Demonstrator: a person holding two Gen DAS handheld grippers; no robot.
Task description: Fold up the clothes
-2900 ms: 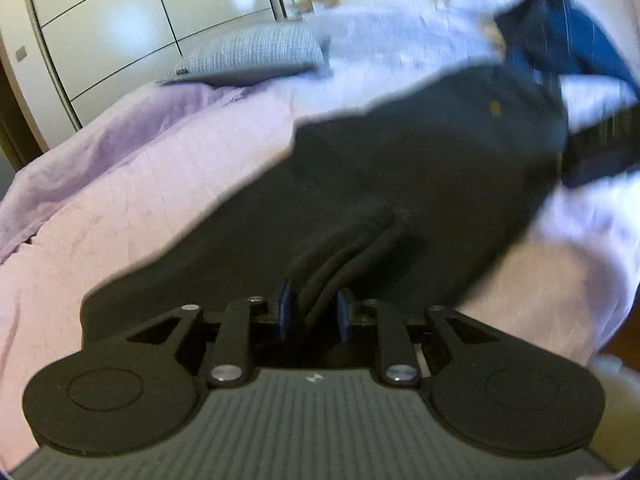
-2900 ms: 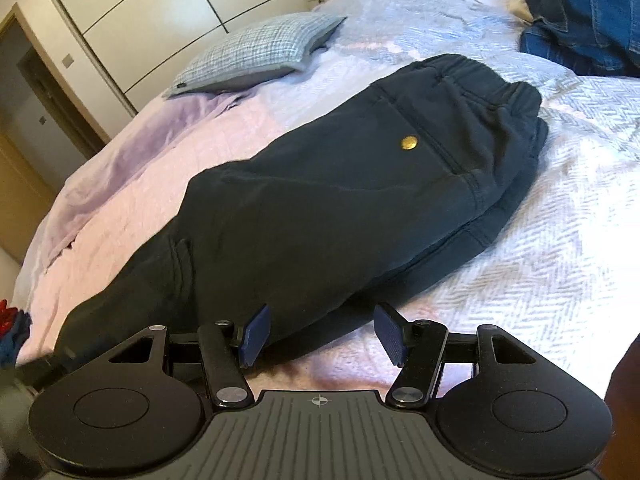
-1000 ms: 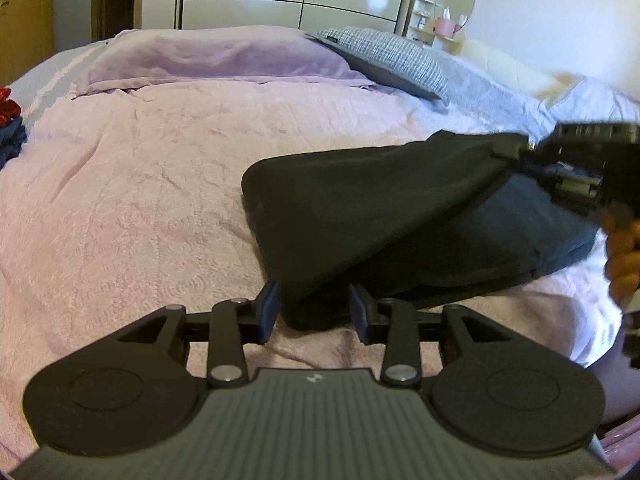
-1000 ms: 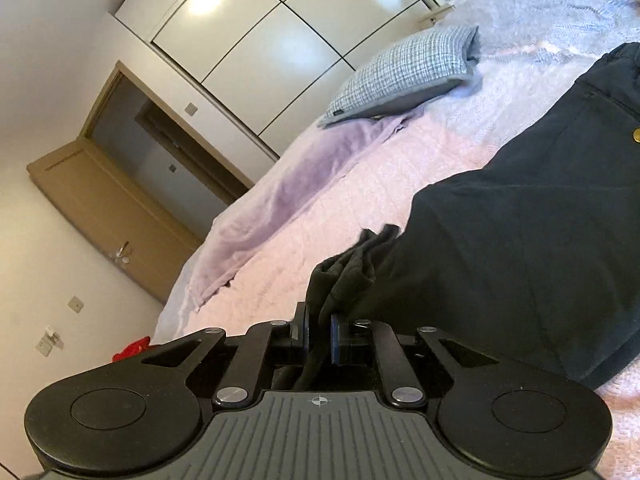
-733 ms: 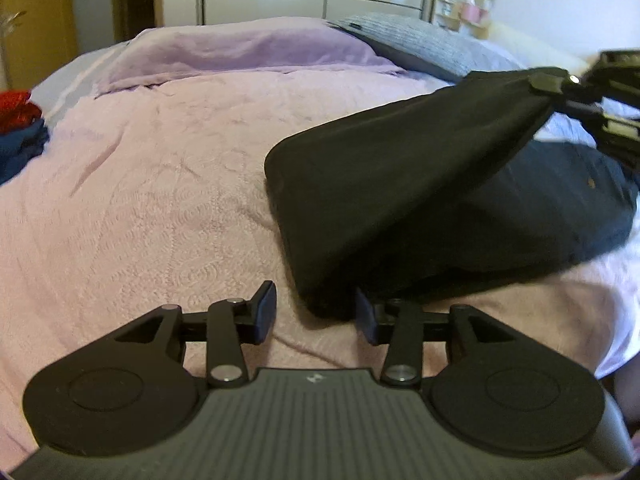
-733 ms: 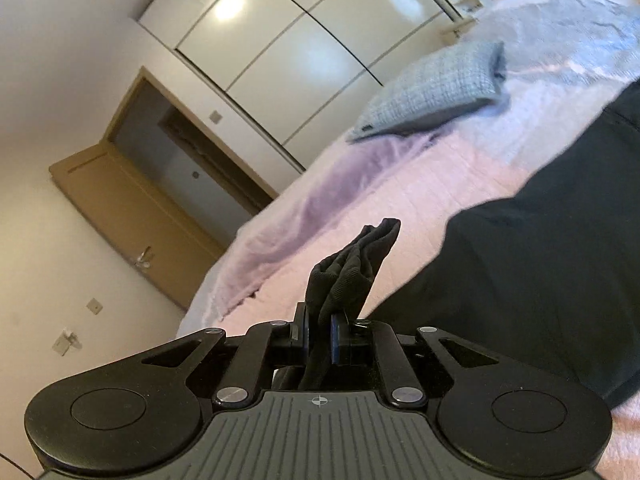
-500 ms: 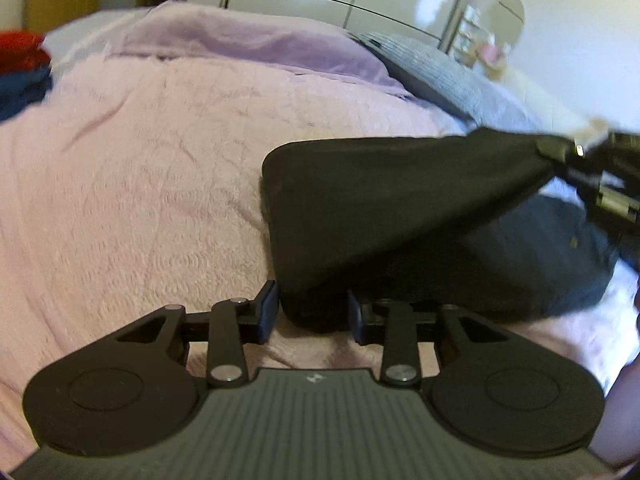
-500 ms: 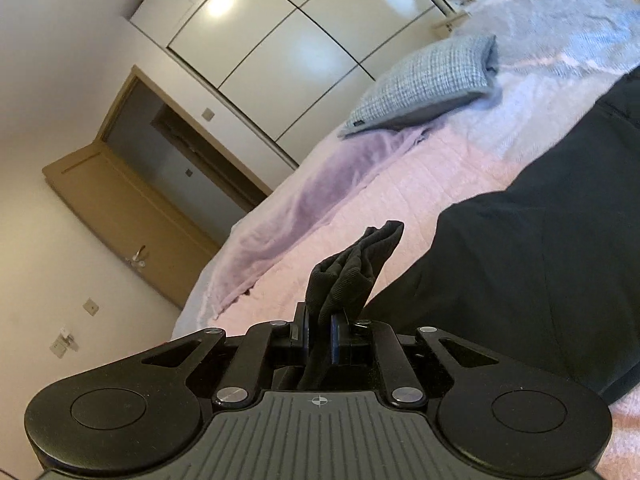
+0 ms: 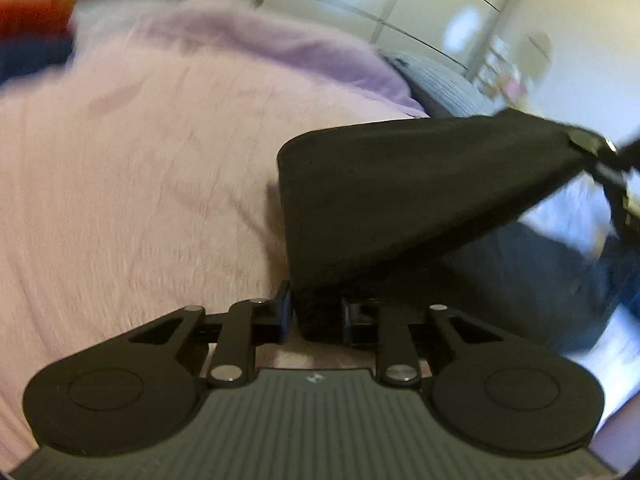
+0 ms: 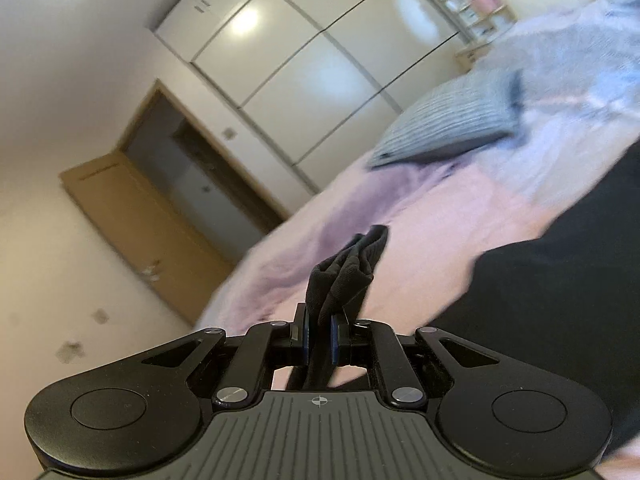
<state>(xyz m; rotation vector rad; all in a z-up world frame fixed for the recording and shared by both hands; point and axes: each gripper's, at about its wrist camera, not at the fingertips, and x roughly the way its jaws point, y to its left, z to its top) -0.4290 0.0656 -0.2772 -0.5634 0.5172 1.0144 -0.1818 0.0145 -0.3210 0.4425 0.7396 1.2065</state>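
Note:
A pair of dark trousers lies on a pink bedspread, its leg end folded back over the rest. My left gripper has closed onto the near fold edge of the trousers. My right gripper is shut on the bunched trouser hem and holds it up in the air. In the left wrist view the right gripper shows at the far right, pulling the fabric taut. The lower layer of the trousers lies at the right of the right wrist view.
A grey checked pillow lies at the head of the bed. A lilac blanket covers the far side. White wardrobe doors and a wooden door stand behind. Red and blue clothes lie at far left.
My left gripper has narrowed from open to gripping the fold edge. My right gripper has lifted the hem higher and further over the trousers. Both views have shifted and blurred.

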